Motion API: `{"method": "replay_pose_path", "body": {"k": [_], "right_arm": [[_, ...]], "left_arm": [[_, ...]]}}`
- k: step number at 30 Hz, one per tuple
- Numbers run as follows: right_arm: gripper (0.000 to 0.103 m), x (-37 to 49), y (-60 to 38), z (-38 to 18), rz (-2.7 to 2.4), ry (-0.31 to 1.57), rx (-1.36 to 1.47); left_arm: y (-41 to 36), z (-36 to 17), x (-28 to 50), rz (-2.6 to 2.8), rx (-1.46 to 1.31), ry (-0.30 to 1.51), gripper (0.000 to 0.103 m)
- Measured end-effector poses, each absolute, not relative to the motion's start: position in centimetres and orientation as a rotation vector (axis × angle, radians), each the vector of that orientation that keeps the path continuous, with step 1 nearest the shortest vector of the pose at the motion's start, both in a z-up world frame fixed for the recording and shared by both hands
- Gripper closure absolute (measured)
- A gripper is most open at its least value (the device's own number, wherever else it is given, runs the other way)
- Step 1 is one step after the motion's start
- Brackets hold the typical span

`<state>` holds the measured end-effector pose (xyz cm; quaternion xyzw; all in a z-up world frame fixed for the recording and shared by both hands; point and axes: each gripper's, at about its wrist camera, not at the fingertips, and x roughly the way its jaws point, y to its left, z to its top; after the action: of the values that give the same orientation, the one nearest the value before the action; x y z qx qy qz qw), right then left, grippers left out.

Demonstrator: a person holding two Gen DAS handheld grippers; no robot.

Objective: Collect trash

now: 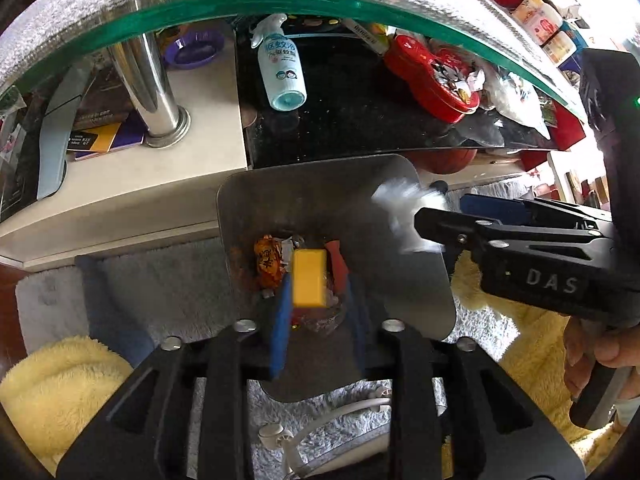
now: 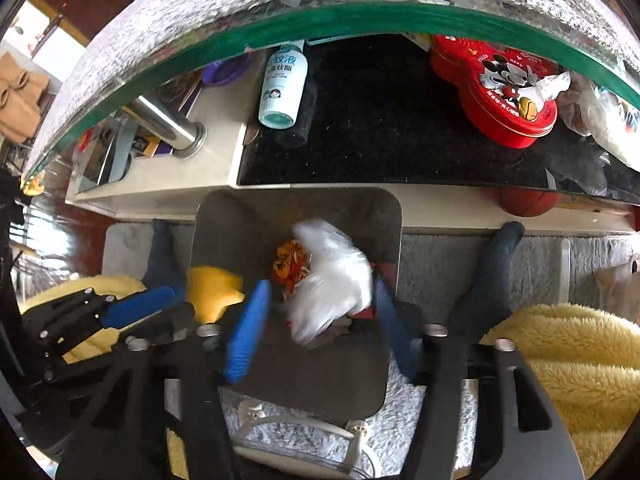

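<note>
A: Left wrist view first. What can you read?
B: "DAS" in pale letters on the right gripper [image 1: 434, 216], which reaches in from the right. The spray bottle [image 1: 281, 65] on the far shelf has printed characters, too small for me to read.
A: And the left gripper [image 1: 320, 312]?
B: Its jaws are parted over the metal bin [image 1: 248, 200]. A yellow block [image 1: 309, 278] blurs between the pads, apparently loose. An orange wrapper [image 1: 267, 266] lies in the bin just left of it.
A: The white blur?
B: A white plastic bag [image 1: 408, 210] at the right gripper's tips; contact is unclear.
A: Right wrist view?
B: The right gripper [image 2: 316, 320] is released, the white plastic bag [image 2: 332, 280] smeared between its pads above the metal bin [image 2: 224, 216]. Only here the red tin [image 2: 500, 92] shows Mickey Mouse clearly. The yellow block [image 2: 214, 288] is partly hidden behind the left gripper [image 2: 160, 308], whose jaws I can't judge here.
</note>
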<state>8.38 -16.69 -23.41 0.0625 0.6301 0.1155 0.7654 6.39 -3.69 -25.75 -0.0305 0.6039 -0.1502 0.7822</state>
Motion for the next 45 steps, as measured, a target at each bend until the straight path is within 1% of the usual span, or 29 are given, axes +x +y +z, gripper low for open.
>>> {"method": "replay_pose_path", "body": {"k": [1,2,3,4,5,6,7,8,9,10,11,16,20,22,27,32,36,45], "right_arm": [[0.042,8.5,-16.8,-23.4,0.246,1.369,0.141],[0.039,8.6,-17.1,-23.2,0.238,1.364,0.151],[0.034,8.7,-17.3,-23.0,0.233,1.357,0.159],[0.032,8.8,-17.6,-22.7,0.229,1.348,0.169],[0.027,8.8,-17.9,-22.5,0.225,1.340,0.176],[0.020,8.8,-18.2,-22.1,0.221,1.327,0.185],[0.016,8.8,-18.4,-21.8,0.217,1.316,0.191],[0.007,8.8,-18.8,-21.3,0.210,1.300,0.194],[0.004,8.7,-19.1,-20.8,0.204,1.288,0.196],[0.003,8.6,-19.4,-20.3,0.196,1.275,0.195],[0.003,8.4,-19.7,-19.6,0.181,1.257,0.187],[0.003,7.3,-20.8,-15.4,0.148,1.113,0.166],[0.003,6.2,-21.3,-11.5,0.085,0.984,0.119],[0.003,5.1,-21.5,-9.1,0.049,0.886,0.097],[0.003,2.3,-21.8,-3.6,-0.029,0.670,0.047],[0.003,-0.3,-22.2,0.5,-0.074,0.506,0.041],[0.003,-2.1,-22.9,2.6,-0.072,0.434,0.060],[0.003,-4.6,-22.7,3.7,-0.048,0.409,0.062]], "left_arm": [[-3.5,-25.8,6.4,-0.314,-0.065,1.304,0.065],[-3.3,-25.8,6.5,-0.307,-0.064,1.304,0.059],[-3.2,-25.7,6.6,-0.300,-0.063,1.303,0.055],[-3.0,-25.6,6.5,-0.295,-0.064,1.300,0.048],[-2.8,-25.3,6.5,-0.289,-0.063,1.295,0.038],[-2.5,-25.1,6.5,-0.282,-0.060,1.289,0.034],[-2.2,-24.7,6.4,-0.270,-0.051,1.280,0.027],[-1.9,-24.4,6.4,-0.262,-0.046,1.275,0.022],[-1.7,-24.0,6.3,-0.255,-0.044,1.267,0.019],[-1.3,-23.4,6.1,-0.247,-0.046,1.256,0.012],[-0.9,-22.8,5.9,-0.238,-0.049,1.243,0.008],[0.3,-18.6,5.2,-0.184,-0.049,1.142,0.008],[0.5,-13.8,4.3,-0.149,-0.034,0.981,0.008],[0.5,-11.1,3.5,-0.127,-0.022,0.888,0.008],[0.4,-6.2,1.7,-0.078,-0.006,0.724,0.008],[-0.3,-1.7,-0.7,-0.042,0.022,0.544,0.008],[-0.9,0.7,-2.8,-0.018,0.055,0.451,0.008],[-0.9,2.5,-6.0,0.019,0.045,0.380,0.008]]}}
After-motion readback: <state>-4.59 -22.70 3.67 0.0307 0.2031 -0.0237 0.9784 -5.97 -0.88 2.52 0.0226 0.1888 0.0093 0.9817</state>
